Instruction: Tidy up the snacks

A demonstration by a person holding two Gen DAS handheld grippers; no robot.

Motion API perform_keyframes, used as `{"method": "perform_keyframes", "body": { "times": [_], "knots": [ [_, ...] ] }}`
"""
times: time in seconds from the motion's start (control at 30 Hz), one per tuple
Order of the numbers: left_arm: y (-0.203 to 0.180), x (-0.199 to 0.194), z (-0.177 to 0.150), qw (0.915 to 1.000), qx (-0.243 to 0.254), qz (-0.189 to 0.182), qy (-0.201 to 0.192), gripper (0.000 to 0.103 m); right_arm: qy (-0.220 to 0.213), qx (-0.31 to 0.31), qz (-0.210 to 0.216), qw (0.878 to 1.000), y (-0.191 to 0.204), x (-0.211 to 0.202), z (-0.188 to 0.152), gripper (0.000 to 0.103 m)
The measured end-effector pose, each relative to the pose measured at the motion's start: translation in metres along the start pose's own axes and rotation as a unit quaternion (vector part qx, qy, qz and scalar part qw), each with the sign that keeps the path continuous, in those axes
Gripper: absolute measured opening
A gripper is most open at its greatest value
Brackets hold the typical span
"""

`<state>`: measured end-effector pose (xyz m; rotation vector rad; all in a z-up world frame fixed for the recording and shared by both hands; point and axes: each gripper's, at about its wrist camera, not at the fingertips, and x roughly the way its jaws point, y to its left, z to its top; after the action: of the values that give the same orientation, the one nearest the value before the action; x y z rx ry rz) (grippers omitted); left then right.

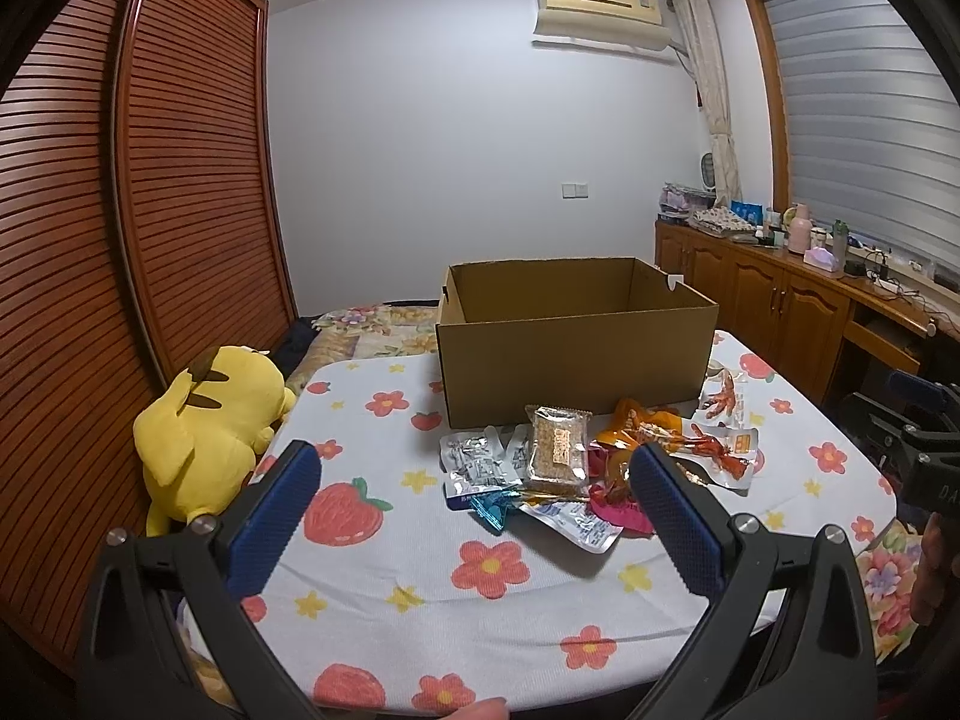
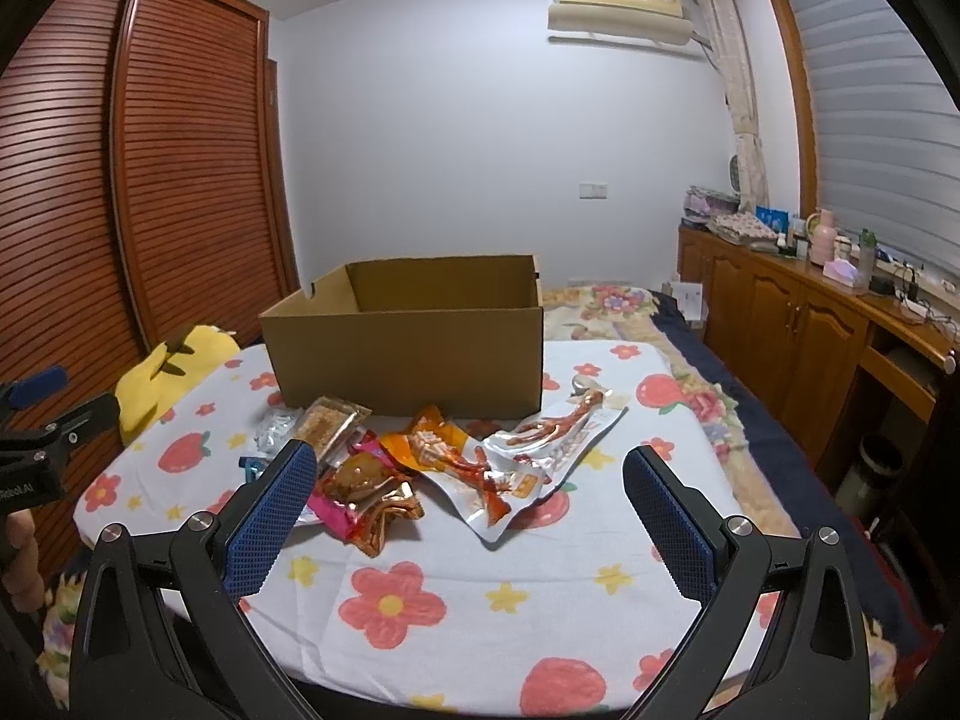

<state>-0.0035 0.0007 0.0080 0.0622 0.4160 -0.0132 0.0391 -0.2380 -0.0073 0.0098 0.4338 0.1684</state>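
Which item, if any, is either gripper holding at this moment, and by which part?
Nothing is held. The left gripper and right gripper both stand open and empty above the tablecloth, short of the snack packets.

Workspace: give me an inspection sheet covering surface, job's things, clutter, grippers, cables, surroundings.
Surface: tablecloth printed with flowers and strawberries, covering the table.
Job's things: open cardboard box upright at the far side, no snacks visible inside; pile of snack packets lying in front of it, overlapping.
Clutter: yellow plush toy beside the table's left edge.
Grippers: left gripper open, holding nothing; right gripper open, holding nothing; both short of the packets.
Cables: power strip and wires on the sideboard, away from the table.
Surroundings: slatted wardrobe, air conditioner, window blind.
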Motion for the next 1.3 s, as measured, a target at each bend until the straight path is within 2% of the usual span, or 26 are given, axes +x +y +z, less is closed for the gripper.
{"method": "perform_keyframes", "body": {
  "times": [1.3],
  "knots": [
    [-0.0021, -0.0022, 0.0015, 1.0, -0.002, -0.003, -0.003, 0.103, -0.002, 0.0, 0.0, 1.0, -0.0064, -0.0071, 0.0028, 0.103]
  ]
}}
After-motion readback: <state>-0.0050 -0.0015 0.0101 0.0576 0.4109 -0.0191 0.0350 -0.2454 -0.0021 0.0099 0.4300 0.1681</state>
